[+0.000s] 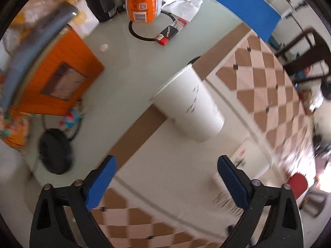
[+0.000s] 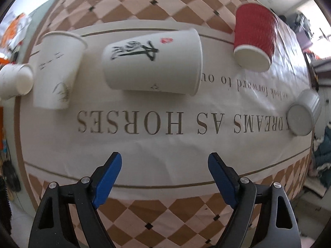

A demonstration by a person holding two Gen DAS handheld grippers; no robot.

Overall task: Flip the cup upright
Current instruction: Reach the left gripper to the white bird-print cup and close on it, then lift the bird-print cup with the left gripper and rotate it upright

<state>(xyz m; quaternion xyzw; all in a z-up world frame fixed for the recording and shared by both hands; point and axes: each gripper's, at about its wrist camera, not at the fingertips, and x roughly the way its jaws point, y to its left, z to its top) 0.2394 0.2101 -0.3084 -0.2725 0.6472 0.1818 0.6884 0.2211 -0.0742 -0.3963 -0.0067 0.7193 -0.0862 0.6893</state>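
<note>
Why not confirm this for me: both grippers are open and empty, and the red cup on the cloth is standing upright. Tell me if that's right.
Not quite. The red cup is lying tipped on its side on the cloth, not upright, as the right wrist view shows. The rest holds: the left gripper and the right gripper are both open and empty.

Table under a checkered cloth

A table (image 2: 169, 217) is covered by a brown-checked tablecloth (image 2: 144, 0) with a lettered cream panel. Around the calligraphy cup (image 2: 153, 64) lying on its side are set a white cup (image 2: 58, 70), a red cup (image 2: 255, 35) and a grey cup (image 2: 304, 113).
</note>
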